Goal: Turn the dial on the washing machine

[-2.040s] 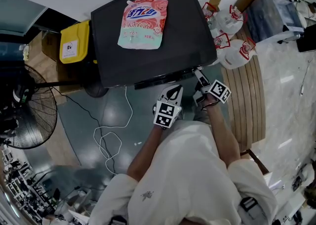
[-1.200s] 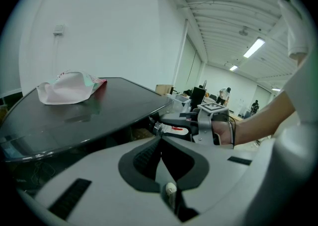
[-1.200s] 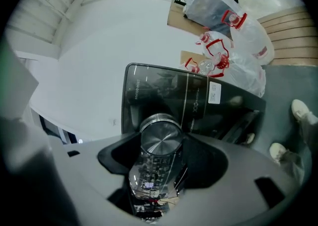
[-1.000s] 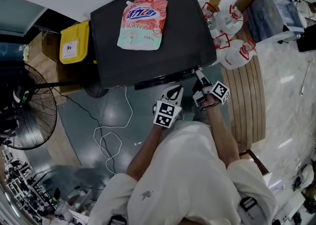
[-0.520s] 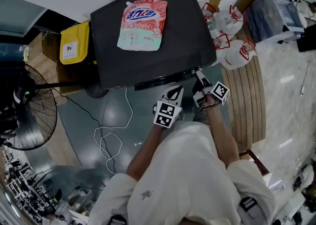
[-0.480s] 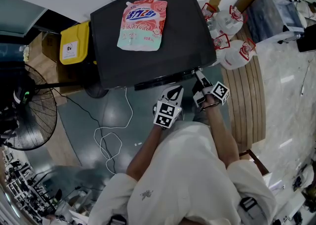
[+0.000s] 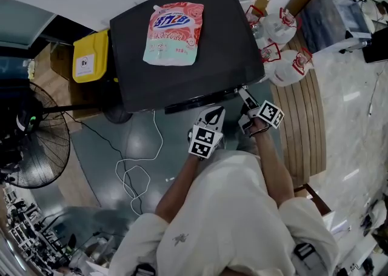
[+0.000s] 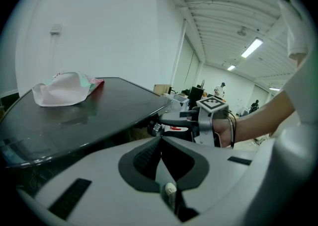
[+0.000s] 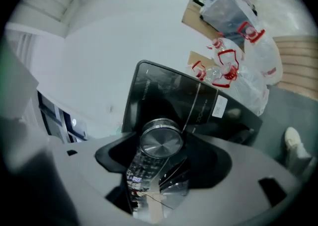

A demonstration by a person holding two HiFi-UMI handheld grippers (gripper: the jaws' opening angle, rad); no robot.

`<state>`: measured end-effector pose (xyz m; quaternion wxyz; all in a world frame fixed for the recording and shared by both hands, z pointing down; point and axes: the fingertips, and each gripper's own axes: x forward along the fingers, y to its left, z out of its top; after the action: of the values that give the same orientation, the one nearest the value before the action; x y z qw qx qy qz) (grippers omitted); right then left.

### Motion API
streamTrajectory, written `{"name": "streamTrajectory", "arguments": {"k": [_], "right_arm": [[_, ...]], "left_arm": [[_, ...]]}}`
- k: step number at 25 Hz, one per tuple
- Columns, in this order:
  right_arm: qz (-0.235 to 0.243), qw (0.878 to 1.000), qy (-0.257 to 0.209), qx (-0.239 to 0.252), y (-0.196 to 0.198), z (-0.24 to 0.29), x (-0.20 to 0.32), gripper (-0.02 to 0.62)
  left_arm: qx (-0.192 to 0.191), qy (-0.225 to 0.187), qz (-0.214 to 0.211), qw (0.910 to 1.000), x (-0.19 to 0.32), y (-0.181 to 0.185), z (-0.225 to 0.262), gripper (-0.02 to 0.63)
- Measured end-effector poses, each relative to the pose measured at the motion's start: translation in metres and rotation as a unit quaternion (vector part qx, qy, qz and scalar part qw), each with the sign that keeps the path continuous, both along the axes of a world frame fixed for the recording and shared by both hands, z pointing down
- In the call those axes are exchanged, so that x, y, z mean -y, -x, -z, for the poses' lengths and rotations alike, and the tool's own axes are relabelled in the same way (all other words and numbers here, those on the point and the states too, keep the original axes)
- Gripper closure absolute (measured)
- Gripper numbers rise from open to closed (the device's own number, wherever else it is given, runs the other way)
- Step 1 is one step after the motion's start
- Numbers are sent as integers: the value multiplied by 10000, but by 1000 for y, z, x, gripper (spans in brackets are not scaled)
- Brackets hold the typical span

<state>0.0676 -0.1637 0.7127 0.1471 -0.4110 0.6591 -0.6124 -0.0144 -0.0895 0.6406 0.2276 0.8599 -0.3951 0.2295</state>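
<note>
**Right hand on the dial, hardly any travel**

Against two seconds ago, little has shifted. My right gripper [image 7: 244, 96] has stayed at the front right corner of the washing machine [image 7: 182, 77], and its marker cube [image 7: 270, 114] sits a touch differently. My left gripper [image 7: 211, 116] has kept its place just beside the right one.

Fingers: the right pair is closed round the dial [image 9: 160, 141], with a dark pad [image 9: 115, 154] against each side of the rim. The left pair is pressed together at the tips and holds nothing.

Where: the dial sits squarely between my right fingers, on the machine's front face under the lip of the lid. The head view does not show it. The glossy control panel [image 9: 144, 178] runs back from the dial toward my right palm. A pink pouch [image 7: 174, 32] lies on the lid, well beyond both sets of fingertips.

Look of it: a round knob with a brushed silver face and a bright polished rim. It stands proud of the black panel. I can find no pointer mark from here.

Handling, as I judge it:
- It is rigid and fixed on a spindle, so there is no weight to carry, only resistance to turn against.
- It probably moves in clicks.
- The rim looks smooth and could slip under the pads.
- Best hold is on opposite sides of the rim, square to the face.
- Twist about its own centre, without pulling or levering sideways.
</note>
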Motion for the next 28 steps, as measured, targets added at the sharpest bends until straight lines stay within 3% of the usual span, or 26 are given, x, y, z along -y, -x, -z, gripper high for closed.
{"name": "streamTrajectory", "arguments": {"k": [6, 9, 13, 17, 28], "right_arm": [[704, 9916, -377, -1013, 2, 7, -3, 262], [888, 9799, -539, -1704, -7, 6, -5, 264], [1273, 9487, -966, -2729, -14, 19, -8, 286], [1434, 9162, -1473, -3441, -17, 43, -10, 312], [1319, 8514, -2549, -4390, -1, 118, -14, 347]], "left_arm": [[-59, -54, 25, 10000, 7, 3, 1, 592], [-106, -90, 60, 9999, 12, 6, 6, 592], [-172, -184, 103, 9996, 17, 10, 7, 592], [-244, -314, 103, 9992, 23, 12, 16, 592], [-401, -748, 3, 9964, 40, 21, 50, 592]]}}
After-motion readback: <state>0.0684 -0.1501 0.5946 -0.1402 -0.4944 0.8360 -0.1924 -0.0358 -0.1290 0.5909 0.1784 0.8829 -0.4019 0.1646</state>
